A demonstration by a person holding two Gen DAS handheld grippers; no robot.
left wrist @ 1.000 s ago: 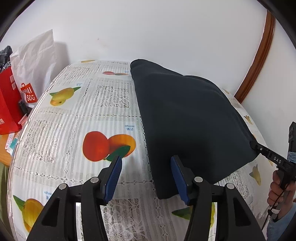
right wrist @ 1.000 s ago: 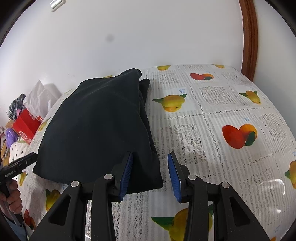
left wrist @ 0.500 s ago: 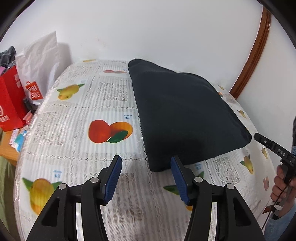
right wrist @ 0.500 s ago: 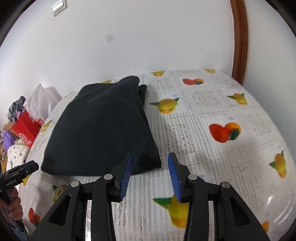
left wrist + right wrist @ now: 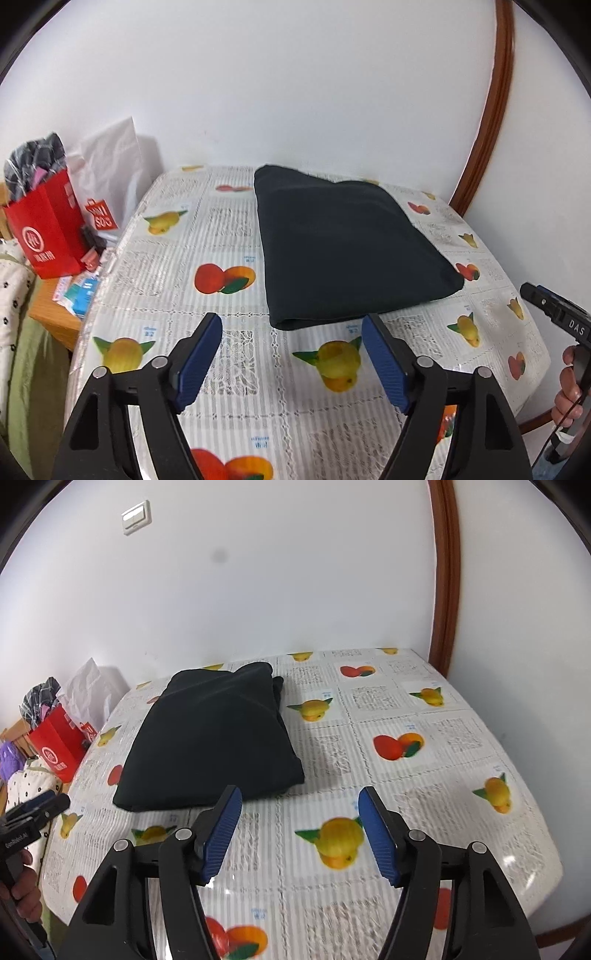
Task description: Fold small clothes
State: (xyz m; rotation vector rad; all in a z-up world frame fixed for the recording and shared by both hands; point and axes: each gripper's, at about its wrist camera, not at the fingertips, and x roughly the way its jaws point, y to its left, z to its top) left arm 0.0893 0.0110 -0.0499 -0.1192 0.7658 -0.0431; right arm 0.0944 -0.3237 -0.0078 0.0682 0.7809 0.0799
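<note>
Garment (image 5: 347,247), dark and folded, lies toward the table's (image 5: 236,369) far edge, long axis running away from both tools. Left gripper (image 5: 291,354) and right gripper (image 5: 299,830) hover near its front edge, jaws apart, empty, about equally near.

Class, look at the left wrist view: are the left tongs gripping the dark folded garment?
No. The left tongs stand open over the fruit-print tablecloth, with the dark folded garment lying apart beyond their fingertips.
</note>
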